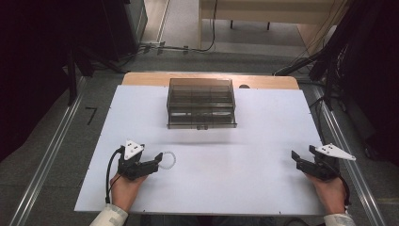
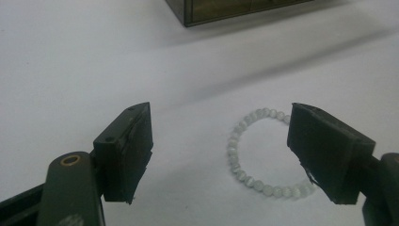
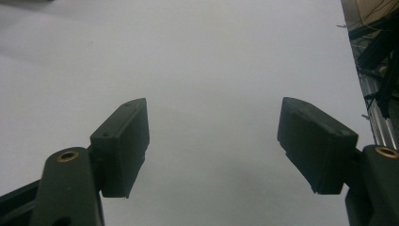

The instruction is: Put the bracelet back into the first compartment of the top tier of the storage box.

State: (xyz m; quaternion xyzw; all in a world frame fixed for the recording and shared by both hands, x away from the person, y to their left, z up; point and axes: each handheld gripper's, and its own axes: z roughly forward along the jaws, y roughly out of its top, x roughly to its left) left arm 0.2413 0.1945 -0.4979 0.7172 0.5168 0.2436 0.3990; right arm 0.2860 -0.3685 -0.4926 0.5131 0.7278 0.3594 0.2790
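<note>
Our left gripper (image 2: 219,155) stands wide open with the bead bracelet (image 2: 263,153) lying flat on the white table (image 1: 226,169), just inside its right jaw. We should shift right to centre one strand, then pinch low. Our right gripper (image 3: 214,146) waits open, empty, well apart from the smoky drawer box (image 1: 201,102).

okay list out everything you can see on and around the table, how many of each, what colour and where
Bracelet: one, pale whitish beads, lying on the table near the left edge, by the left gripper's jaws.
Box: one, smoky translucent brown with compartments, far centre of the table.
Table: one, white top, wooden edge at the far side.
Left gripper: one, black, open, near left.
Right gripper: one, black, open, near right, nothing between its jaws.
Hands: two, holding the grippers at the near edge.
</note>
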